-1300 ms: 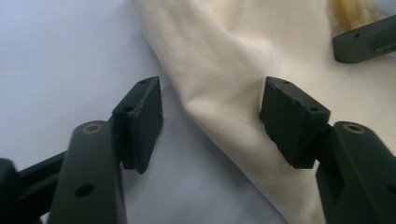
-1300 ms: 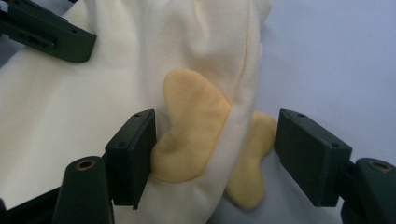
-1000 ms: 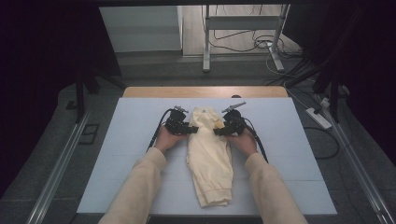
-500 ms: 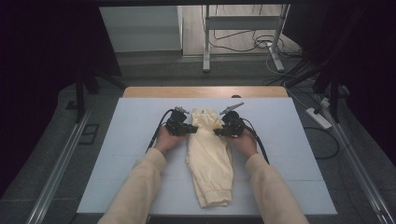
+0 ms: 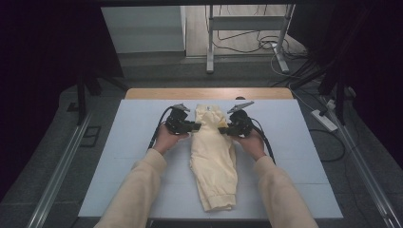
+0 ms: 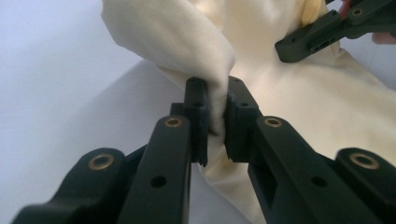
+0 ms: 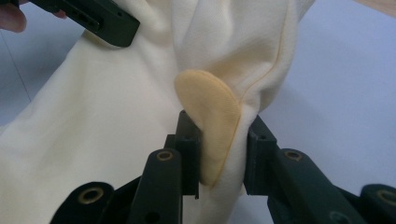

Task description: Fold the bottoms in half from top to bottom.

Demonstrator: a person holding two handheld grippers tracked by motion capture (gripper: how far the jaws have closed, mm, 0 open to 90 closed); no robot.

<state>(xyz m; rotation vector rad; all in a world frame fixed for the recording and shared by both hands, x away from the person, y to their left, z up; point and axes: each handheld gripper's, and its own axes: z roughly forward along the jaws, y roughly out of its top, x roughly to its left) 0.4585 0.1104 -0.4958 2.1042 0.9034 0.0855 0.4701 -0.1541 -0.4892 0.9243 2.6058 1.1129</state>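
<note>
Two grippers: I see left gripper (image 5: 194,126) and right gripper (image 5: 223,129) jaws clamped on garment (image 5: 214,161).
Surface (image 5: 123,156): pale, wood far edge.
Room: dark, cables (image 5: 266,47) on floor.

Dim room, grey floor (image 5: 157,71), metal stand (image 5: 247,33), loose cables (image 5: 266,47), white wall panel (image 5: 142,28)

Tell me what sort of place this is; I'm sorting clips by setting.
Probably a lab recording rig, not a home: a white table on a metal frame, loose cables on grey floor, dark surroundings.
</note>
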